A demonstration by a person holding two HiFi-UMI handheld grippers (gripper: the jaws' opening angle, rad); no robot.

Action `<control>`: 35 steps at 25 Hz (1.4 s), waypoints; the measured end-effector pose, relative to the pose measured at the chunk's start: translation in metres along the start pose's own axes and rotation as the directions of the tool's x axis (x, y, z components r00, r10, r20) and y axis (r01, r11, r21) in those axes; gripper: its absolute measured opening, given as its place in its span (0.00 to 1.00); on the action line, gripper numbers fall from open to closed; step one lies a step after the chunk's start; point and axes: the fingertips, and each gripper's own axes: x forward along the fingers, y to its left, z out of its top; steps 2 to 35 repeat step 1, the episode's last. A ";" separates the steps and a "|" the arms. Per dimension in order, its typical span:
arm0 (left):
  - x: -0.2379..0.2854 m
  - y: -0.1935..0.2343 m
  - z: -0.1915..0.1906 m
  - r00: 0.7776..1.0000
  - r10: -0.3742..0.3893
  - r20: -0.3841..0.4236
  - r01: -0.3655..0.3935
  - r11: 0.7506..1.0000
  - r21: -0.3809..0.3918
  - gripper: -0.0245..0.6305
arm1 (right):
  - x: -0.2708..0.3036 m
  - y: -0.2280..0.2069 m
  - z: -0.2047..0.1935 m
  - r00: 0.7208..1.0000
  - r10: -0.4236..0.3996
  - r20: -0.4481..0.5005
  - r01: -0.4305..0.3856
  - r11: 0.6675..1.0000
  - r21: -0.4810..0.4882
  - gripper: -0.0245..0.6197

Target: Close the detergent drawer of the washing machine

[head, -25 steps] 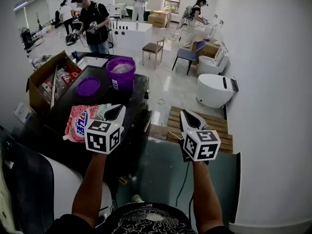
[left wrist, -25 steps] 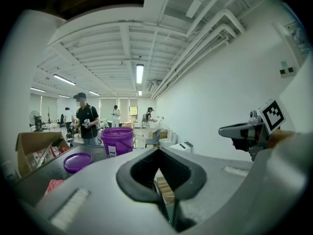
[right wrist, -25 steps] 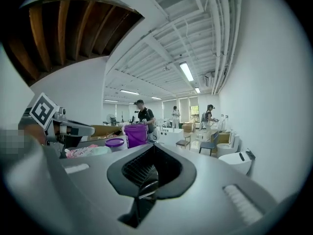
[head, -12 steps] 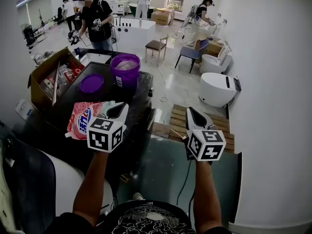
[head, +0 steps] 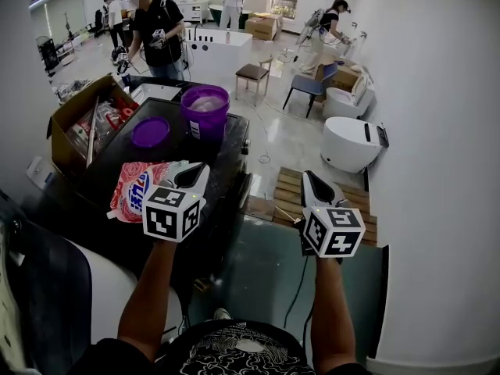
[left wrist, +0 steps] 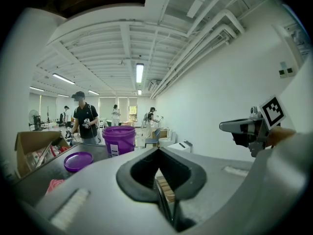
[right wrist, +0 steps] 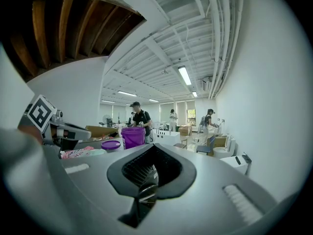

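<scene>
The washing machine stood to the left of centre, a dark box whose top carried a purple bucket at its far end, a purple lid beside it on the left, and a pink detergent bag at the near end. Only a thin strip of its right-hand face showed from above. The detergent drawer presumably sat on that face, but no view showed it plainly, so whether it stood out or how far could not be told. The left gripper hovered over the near right part of the machine's top, just beside the bag, with its jaws brought together on nothing. The right gripper hung well apart to the right, over the floor near a wooden pallet, its jaws likewise closed and empty. Both pointed away from the person and slightly downward, neither touching anything. A drawer of this kind was probably light, stiff plastic running on short guides, needing a push rather than a grasp. The closed jaw tips looked suited to pressing flat on the middle of its front panel. A push at one corner would likely skew it and make it bind, and smooth plastic might let the tips slide off.
</scene>
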 end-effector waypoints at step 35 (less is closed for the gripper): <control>0.000 0.000 0.000 1.000 -0.002 -0.001 0.002 1.000 0.000 0.04 | 0.000 0.000 0.000 1.000 -0.002 0.000 0.002 1.000 0.001 0.08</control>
